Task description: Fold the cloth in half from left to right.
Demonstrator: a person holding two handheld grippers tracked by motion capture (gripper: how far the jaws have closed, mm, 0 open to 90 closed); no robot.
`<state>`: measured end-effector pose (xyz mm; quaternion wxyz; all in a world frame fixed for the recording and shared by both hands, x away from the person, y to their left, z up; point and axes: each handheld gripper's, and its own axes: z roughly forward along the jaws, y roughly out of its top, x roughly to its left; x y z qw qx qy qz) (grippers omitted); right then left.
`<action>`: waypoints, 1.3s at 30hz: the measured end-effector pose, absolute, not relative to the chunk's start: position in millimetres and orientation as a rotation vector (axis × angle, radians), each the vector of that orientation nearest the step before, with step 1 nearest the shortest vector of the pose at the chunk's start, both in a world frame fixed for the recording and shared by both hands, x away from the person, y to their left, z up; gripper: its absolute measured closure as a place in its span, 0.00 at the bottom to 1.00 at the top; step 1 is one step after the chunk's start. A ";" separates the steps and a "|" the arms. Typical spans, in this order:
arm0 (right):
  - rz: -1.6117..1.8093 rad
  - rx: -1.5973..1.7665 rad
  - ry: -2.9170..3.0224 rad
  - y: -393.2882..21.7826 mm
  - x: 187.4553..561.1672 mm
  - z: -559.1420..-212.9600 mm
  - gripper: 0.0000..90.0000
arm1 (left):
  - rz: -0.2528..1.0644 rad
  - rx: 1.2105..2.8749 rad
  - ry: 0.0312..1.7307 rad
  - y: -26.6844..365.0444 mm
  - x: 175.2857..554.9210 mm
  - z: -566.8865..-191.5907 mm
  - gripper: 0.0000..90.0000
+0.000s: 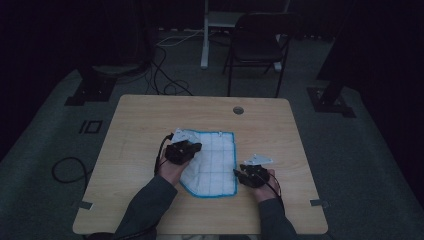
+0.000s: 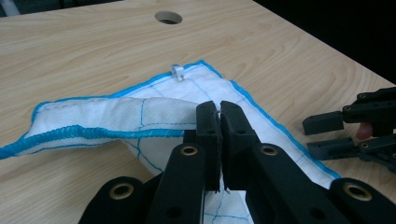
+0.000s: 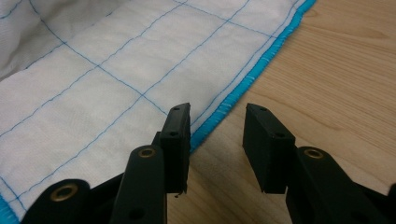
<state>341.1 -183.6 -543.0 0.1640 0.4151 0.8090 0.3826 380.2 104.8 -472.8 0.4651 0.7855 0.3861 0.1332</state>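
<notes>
Two grippers work a cloth [image 1: 212, 162] lying mid-table toward the near edge: the left gripper [image 2: 219, 114] is clenched on its folded-over left hem, while the right gripper [image 3: 217, 123] waits released, straddling the cloth's right hem. With one pinch alone, the fold could drag the cloth askew or slip free.

cloth [image 1: 212, 160] on table [image 1: 150, 115], between both grippers, chair [image 1: 257, 47] behind

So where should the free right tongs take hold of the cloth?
On the blue-stitched edge of the cloth lying just ahead of the right tongs, coming in low from the table side. That hem is a thin, flat border, so one jaw likely has to slide under it. The left tongs are already shut on the folded-over part.
</notes>
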 end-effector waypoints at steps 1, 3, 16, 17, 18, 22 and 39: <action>1.091 1.185 2.304 -184.0 341.1 -542.9 0.69 | 0.322 1.931 0.945 103.4 380.6 -472.7 0.98; 1.091 1.185 2.302 -184.8 341.3 -542.7 0.69 | 0.320 1.933 0.942 100.4 381.1 -472.9 0.97; 1.093 1.210 2.279 -190.2 341.7 -541.4 0.69 | 0.304 1.971 0.902 82.1 385.0 -475.6 0.98; 1.093 1.211 2.278 -190.5 341.8 -541.4 0.69 | 0.303 1.974 0.900 81.2 385.3 -476.0 0.98; 1.093 1.212 2.277 -190.7 342.0 -541.4 0.69 | 0.302 1.975 0.899 80.2 385.5 -476.3 0.98; 1.094 1.213 2.274 -191.6 342.3 -541.4 0.69 | 0.292 1.980 0.890 76.5 385.9 -477.6 0.98; 1.081 1.236 2.263 -193.8 343.0 -542.1 0.69 | 0.275 2.033 0.843 56.2 390.8 -481.7 0.98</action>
